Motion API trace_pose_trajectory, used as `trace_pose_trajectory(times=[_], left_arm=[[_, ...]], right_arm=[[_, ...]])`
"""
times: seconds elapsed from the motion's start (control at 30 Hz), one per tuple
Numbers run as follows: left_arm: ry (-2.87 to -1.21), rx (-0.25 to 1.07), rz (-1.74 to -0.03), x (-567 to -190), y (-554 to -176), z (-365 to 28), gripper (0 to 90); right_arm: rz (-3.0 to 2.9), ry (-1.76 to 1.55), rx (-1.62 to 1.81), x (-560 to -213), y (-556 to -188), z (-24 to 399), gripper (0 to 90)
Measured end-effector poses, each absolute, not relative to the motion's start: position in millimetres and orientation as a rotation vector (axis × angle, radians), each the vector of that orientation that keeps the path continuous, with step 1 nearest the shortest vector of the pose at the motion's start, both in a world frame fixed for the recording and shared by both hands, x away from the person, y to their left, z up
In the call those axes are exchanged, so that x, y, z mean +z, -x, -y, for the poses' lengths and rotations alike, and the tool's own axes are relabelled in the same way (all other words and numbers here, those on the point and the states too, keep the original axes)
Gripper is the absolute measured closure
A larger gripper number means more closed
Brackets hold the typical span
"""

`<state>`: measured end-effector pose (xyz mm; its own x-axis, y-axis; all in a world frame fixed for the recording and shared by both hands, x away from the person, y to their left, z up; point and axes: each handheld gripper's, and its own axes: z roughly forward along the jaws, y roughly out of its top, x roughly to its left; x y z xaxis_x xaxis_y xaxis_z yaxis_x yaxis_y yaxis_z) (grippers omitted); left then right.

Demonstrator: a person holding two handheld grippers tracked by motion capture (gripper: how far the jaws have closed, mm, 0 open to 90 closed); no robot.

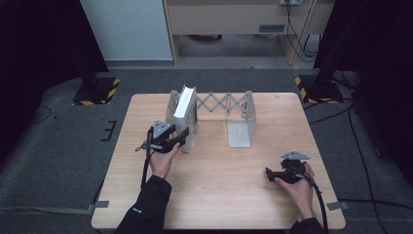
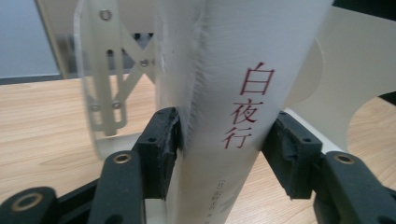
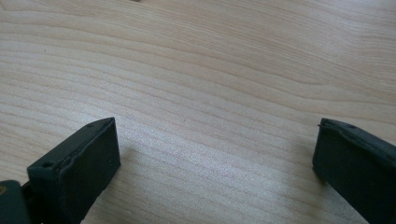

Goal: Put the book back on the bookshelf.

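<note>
A white book [image 1: 184, 109] stands upright at the left end of an extendable metal book rack [image 1: 225, 103] on the wooden table [image 1: 219, 195]. In the left gripper view its spine [image 2: 233, 93] carries red characters, and the rack's pale end plate [image 2: 345, 79] rises behind it. My left gripper [image 1: 184, 137] holds the book low down, one black pad on the page side and the other on the cover side [image 2: 222, 140]. My right gripper [image 1: 269, 174] rests near the table's front right, its jaws wide apart over bare wood [image 3: 215, 154].
The rack's right bookend plate [image 1: 240, 130] stands with a flat foot on the table. Two black stands with yellow-striped bases [image 1: 95, 90] [image 1: 316, 87] flank the table's far corners. Cables trail on the grey carpet at right [image 1: 360, 146].
</note>
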<state>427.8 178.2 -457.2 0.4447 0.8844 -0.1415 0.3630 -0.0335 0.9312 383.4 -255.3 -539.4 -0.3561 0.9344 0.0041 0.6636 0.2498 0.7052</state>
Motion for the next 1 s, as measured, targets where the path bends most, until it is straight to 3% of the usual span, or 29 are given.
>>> trace_pose_trajectory(times=[1.0], left_arm=[[-1.657,0.571,-1.136,-469.3,-449.7,-165.1,41.8]], right_arm=[[-2.109,-1.453,0.873,-539.5,-383.7,254.6,1.3]])
